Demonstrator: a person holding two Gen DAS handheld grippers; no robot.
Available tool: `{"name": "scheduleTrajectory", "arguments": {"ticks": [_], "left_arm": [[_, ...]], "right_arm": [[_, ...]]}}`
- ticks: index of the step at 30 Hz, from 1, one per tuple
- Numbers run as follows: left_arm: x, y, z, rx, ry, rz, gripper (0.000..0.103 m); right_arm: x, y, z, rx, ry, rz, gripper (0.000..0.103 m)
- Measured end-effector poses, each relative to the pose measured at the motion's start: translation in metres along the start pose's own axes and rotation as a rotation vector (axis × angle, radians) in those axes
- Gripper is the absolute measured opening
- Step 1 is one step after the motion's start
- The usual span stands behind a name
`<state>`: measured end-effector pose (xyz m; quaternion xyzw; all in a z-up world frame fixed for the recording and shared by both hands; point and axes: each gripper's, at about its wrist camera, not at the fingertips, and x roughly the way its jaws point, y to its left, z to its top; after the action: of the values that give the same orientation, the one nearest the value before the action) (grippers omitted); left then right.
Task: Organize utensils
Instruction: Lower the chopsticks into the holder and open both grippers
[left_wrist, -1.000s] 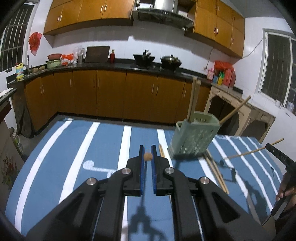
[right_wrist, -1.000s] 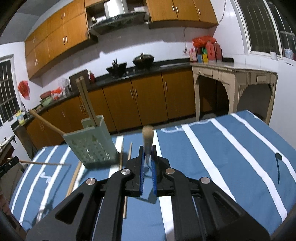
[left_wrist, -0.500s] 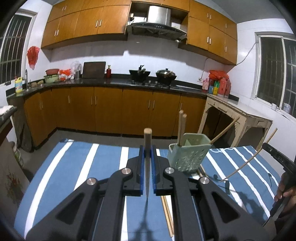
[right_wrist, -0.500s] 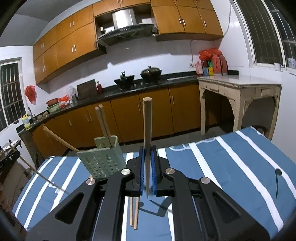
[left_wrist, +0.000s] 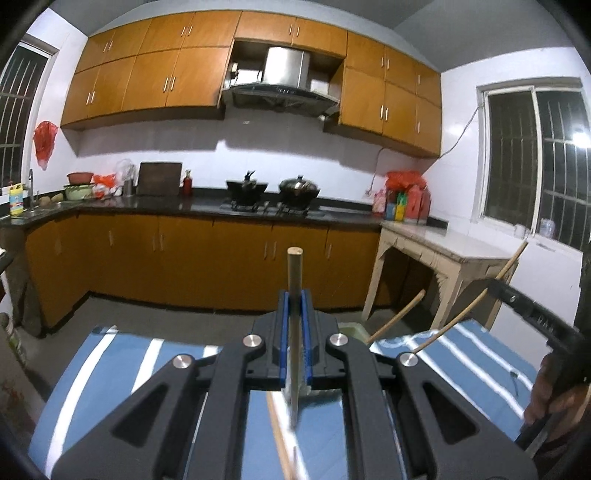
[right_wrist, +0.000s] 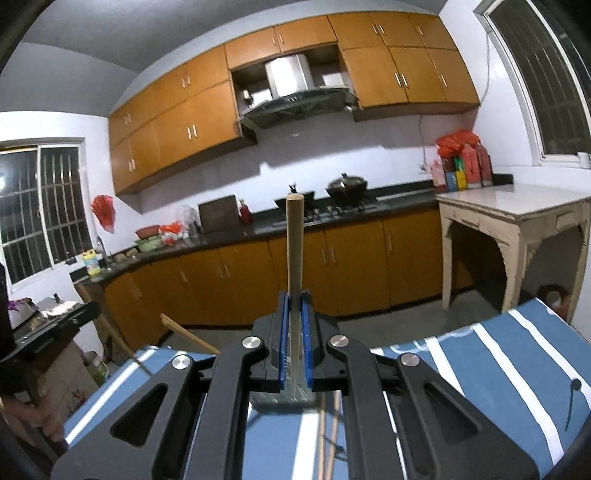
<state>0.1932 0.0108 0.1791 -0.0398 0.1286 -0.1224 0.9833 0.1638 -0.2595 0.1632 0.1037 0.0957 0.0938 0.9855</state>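
Note:
My left gripper (left_wrist: 294, 297) is shut on a wooden chopstick (left_wrist: 294, 269) that stands upright between its blue pads. My right gripper (right_wrist: 294, 297) is shut the same way on another upright chopstick (right_wrist: 294, 240). Both hang above the blue striped tablecloth (left_wrist: 122, 354). The green utensil basket (left_wrist: 351, 328) is mostly hidden behind the left gripper's fingers, and a stick (left_wrist: 399, 317) leans out of it. In the right wrist view only a grey-green edge of the basket (right_wrist: 284, 398) and a leaning stick (right_wrist: 188, 336) show. Loose chopsticks (right_wrist: 328, 435) lie on the cloth.
Kitchen cabinets (left_wrist: 207, 258) and a counter with pots run along the far wall. A pale side table (right_wrist: 517, 218) stands at the right. A hand (left_wrist: 546, 398) holds the other gripper at the right edge of the left wrist view. One loose chopstick (left_wrist: 279, 432) lies under the left gripper.
Both grippers have risen and tipped up with their chopsticks held. The basket has dropped from full view to behind the fingers, and more wall and upper cabinets show.

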Motion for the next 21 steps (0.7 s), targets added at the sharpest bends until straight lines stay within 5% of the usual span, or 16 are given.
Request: {"name": "scheduleTrajectory", "arguments": {"ticks": [11, 21], "left_arm": [[0.039, -0.020, 0.038, -0.041, -0.143, 0.028, 0.008], [0.087, -0.015, 0.030, -0.064, -0.134, 0.042, 0.008]], "right_arm": [[0.041, 0.020, 0.009, -0.042, -0.077, 0.000, 0.008], [0.075, 0.018, -0.008, -0.034, -0.017, -0.009, 0.008]]}}
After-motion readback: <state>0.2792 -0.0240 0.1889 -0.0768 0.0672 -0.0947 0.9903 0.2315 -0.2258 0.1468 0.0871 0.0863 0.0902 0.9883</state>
